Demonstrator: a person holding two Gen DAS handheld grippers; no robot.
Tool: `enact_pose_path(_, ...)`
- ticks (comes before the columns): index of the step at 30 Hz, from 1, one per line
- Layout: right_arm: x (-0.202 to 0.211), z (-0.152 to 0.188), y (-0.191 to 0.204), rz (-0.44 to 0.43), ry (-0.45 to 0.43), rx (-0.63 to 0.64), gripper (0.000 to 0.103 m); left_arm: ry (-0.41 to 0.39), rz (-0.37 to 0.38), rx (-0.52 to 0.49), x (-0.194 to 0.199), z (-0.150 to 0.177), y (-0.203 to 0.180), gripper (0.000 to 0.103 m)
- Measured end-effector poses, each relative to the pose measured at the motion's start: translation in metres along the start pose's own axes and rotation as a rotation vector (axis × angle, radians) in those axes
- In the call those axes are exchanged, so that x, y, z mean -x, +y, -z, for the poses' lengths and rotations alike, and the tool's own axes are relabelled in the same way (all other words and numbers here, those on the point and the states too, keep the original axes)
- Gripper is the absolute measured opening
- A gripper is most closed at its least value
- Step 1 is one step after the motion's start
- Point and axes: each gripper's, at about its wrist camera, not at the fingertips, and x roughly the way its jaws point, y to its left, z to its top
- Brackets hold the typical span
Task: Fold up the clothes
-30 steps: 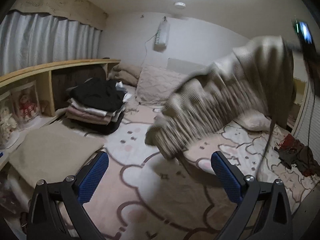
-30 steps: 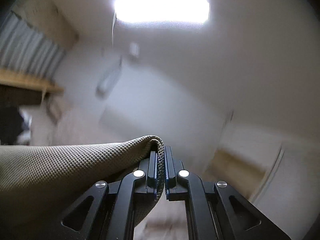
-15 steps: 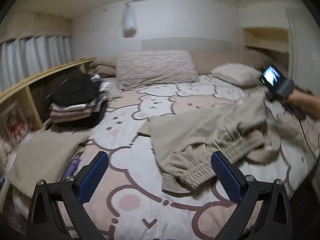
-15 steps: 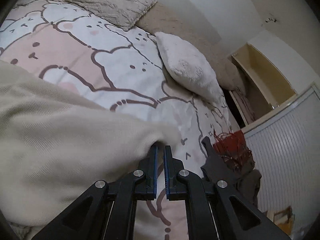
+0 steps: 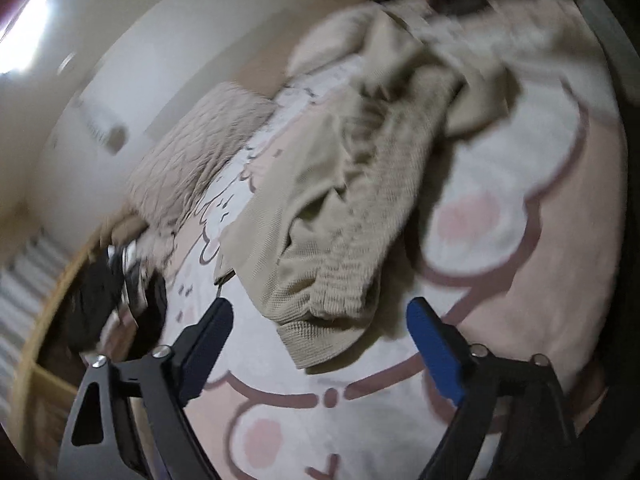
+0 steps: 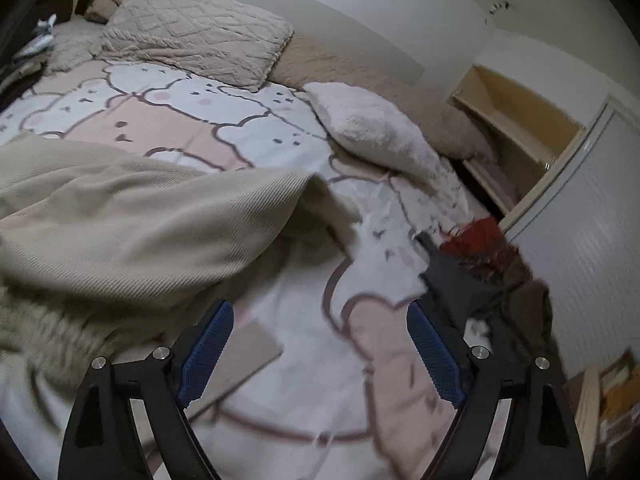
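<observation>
- Lying crumpled on the bed sheet [image 5: 500, 240], the beige garment [image 5: 340, 216] fills the centre of the left wrist view, running up toward upper right; ribbed cuff/hem end sits lowest, just above the left gripper [image 5: 316, 344].
- Left gripper: jaws wide apart, nothing between the blue pads; it hangs over the ribbed end w/o touching it. Judgement: aimed there because that edge is the easiest bit to pinch.
- Right gripper [image 6: 320, 344]: jaws also spread wide, empty. Same garment [image 6: 140, 220] lies in the left half of the right wrist view, one smooth flap reaching centre frame, apart from the pads.
- Garment is bunched, not flat, no clean fold lines visible, so judged not folded yet; needs spreading out before any crease holds.
- Left view is tilted and motion-blurred, so fine detail (sleeves vs body) can't be told.
- Containers: wooden shelf [image 5: 36, 344] at lower left edge of left view; a stack of clothes [image 5: 116, 292], dark on top, sits beside it. Whether inside the shelf or on the bed, can't tell.
- Open cabinet niche [image 6: 516, 128] at upper right of right view; contents not visible.
- Other: quilted pillow [image 6: 196, 28] upper left, white fluffy pillow [image 6: 376, 128] centre right, dark/red clothes pile [image 6: 480, 264] at right edge of bed, prob. waiting their turn.
</observation>
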Motion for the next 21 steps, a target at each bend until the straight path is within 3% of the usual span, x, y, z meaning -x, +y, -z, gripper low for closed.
enact_pose_path(6,0.030,0.028,0.022,-0.039,-0.022,0.014,0.088,-0.012,0.026,-0.162,-0.016,0.004,-0.010,0.083)
enact_pose_path(12,0.065,0.045,0.048,-0.125,-0.062,-0.031,0.088,-0.035,0.061,-0.290,-0.031,0.003,-0.019,0.064)
enact_pose_path(16,0.090,0.056,0.065,-0.122,-0.112,-0.038,0.088,-0.021,0.084,-0.297,-0.044,-0.005,-0.014,0.039)
enact_pose_path(21,0.113,0.079,0.109,-0.102,-0.149,0.082,0.088,-0.001,0.192,-0.131,-0.049,-0.020,0.012,0.032)
